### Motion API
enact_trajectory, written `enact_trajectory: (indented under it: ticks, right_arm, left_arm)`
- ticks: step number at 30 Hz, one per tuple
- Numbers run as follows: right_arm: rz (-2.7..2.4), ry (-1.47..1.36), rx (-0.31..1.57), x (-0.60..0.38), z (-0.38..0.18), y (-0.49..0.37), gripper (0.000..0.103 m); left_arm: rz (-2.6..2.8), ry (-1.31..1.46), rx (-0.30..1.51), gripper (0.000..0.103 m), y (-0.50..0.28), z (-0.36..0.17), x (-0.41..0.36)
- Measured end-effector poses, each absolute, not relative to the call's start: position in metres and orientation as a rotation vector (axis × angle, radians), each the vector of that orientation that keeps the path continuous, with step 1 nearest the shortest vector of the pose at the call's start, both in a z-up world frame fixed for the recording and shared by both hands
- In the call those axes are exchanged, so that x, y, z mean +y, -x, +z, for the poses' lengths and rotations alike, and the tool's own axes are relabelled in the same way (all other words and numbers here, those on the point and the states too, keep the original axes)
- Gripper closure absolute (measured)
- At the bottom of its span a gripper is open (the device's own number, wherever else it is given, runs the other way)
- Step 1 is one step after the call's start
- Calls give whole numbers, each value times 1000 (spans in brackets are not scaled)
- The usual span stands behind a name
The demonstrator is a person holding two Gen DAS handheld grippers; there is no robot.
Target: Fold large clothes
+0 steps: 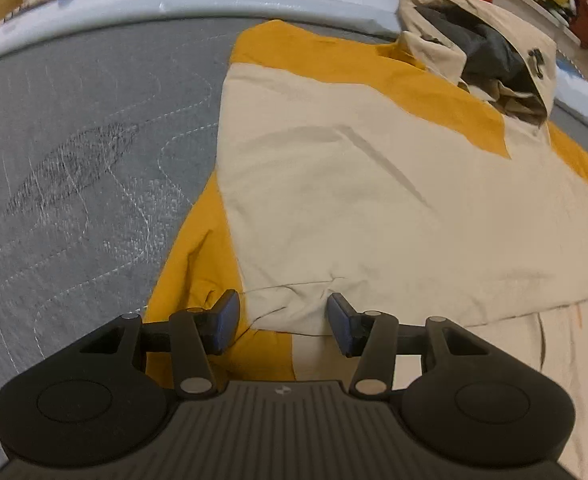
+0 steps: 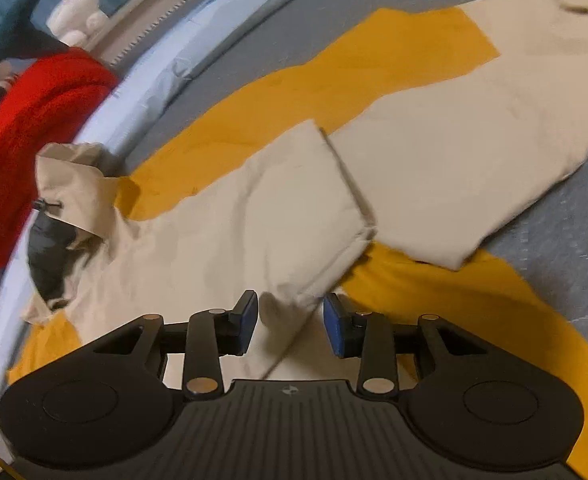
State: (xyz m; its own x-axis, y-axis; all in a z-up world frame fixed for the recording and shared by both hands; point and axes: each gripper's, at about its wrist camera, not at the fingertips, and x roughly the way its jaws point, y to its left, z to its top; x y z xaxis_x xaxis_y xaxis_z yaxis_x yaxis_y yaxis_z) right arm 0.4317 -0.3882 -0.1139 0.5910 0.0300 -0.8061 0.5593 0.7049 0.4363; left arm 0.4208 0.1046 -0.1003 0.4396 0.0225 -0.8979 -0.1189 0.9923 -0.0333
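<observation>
Matt woven cloth jacket (image 1: 334, 184) on a quilted, stitched grey fabric mattress (image 1: 73, 160); fingers (image 1: 225, 320) matt plastic.

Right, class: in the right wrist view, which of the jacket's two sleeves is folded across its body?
The sleeve nearest the right gripper: its cuff lies over the cream body, while the other sleeve stretches out onto the grey mattress.

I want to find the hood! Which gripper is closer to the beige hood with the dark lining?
Probably right. The right gripper sits beside the beige hood with dark lining; the left gripper is far down the jacket from it.
</observation>
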Motion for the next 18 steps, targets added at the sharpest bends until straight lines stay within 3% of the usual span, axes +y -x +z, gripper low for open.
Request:
enact_trajectory:
  ticks: [5, 10, 18]
  right_arm:
    - [-308, -535, 773, -374, -69, -426, 65]
    - [-257, -346, 632, -367, -26, -397, 60]
    - [-279, -344, 567, -401, -11, -361, 60]
  left_arm:
    - [55, 66, 1026, 48, -412, -68, 88]
    - [-34, -16, 920, 38, -395, -39, 53]
    - [-150, -58, 866, 38, -373, -31, 5]
